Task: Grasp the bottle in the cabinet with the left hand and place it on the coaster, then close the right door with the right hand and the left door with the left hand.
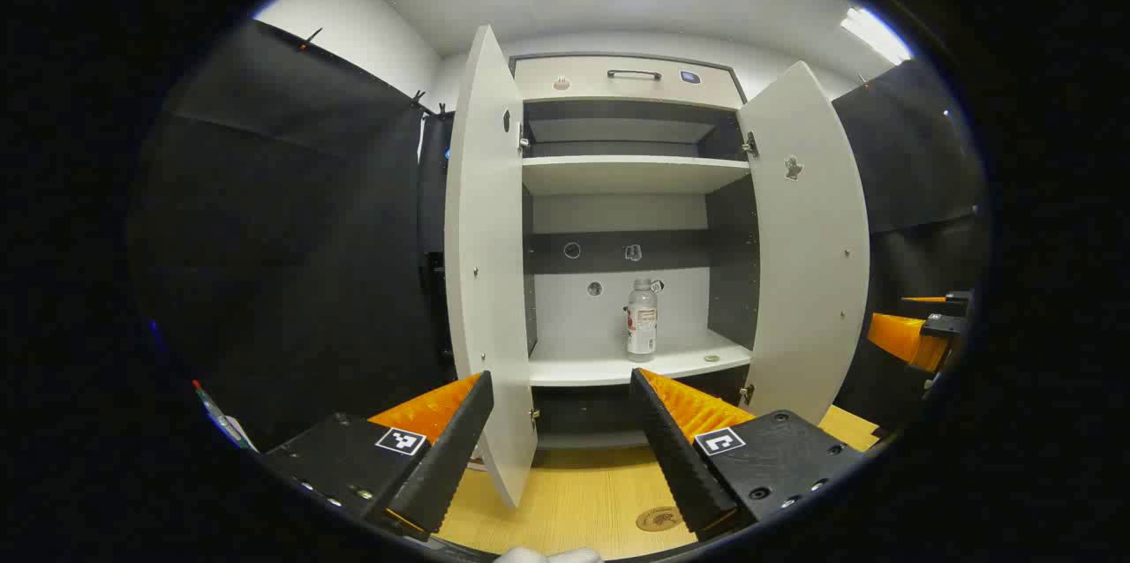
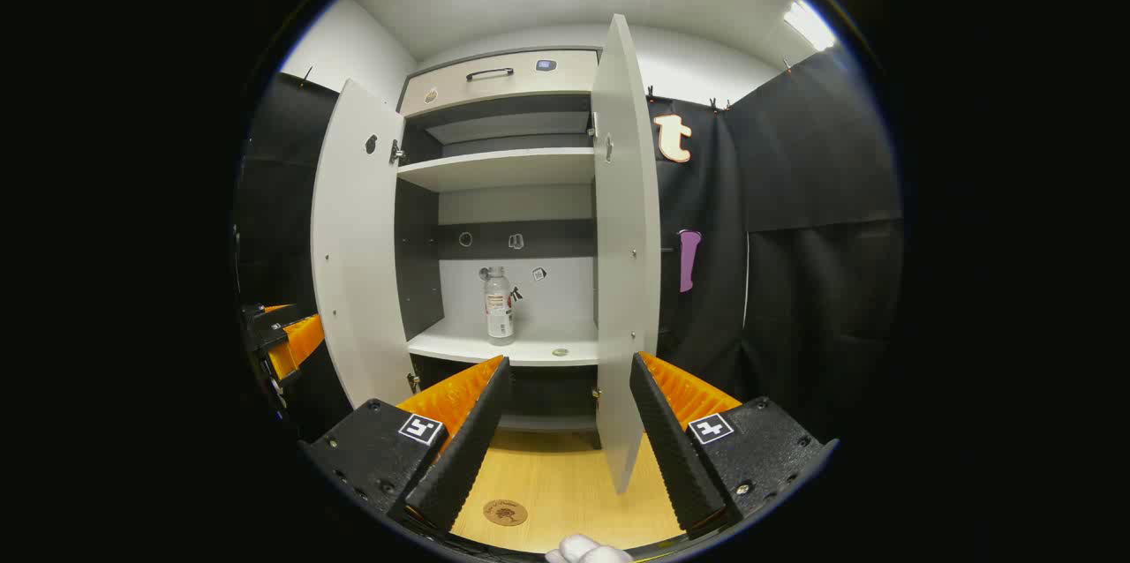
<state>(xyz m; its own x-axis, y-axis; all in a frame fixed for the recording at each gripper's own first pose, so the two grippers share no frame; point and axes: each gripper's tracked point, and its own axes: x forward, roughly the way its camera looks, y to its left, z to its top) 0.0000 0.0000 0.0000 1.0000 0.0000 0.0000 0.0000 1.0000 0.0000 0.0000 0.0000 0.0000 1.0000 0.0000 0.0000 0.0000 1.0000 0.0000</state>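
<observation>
Black cloth walls, a white ceiling with lit panels and a pale wooden desk (image 1: 574,501) make up the booth I am working in. Item one, my left tool (image 1: 561,431): fingers spread wide apart, nothing between them, held above the desk and pointed at the cabinet (image 1: 629,73). Item two, my right tool (image 2: 569,422): fingers likewise wide apart and empty; in the left gripper view it shows at the far right edge (image 1: 918,329), beyond the right door. Item three, coaster (image 1: 659,519): a small round brown disc lying flat on the desk just ahead of the tools, seen in the right gripper view near the left finger (image 2: 505,512). Item four, left door (image 1: 484,281): swung open, its edge turned toward me between my left tool's fingers. Item five, right door (image 1: 808,245): also open, standing edge-on in the right gripper view (image 2: 622,263). Item six, bottle (image 1: 642,319): clear, with a light cap and a label, upright on the lower shelf (image 1: 609,366) inside the cabinet, near the back wall, well apart from both tools. A small round object (image 1: 711,358) lies on the same shelf to its right. Item seven, drawer front with a dark handle (image 1: 633,74) across the cabinet top.
</observation>
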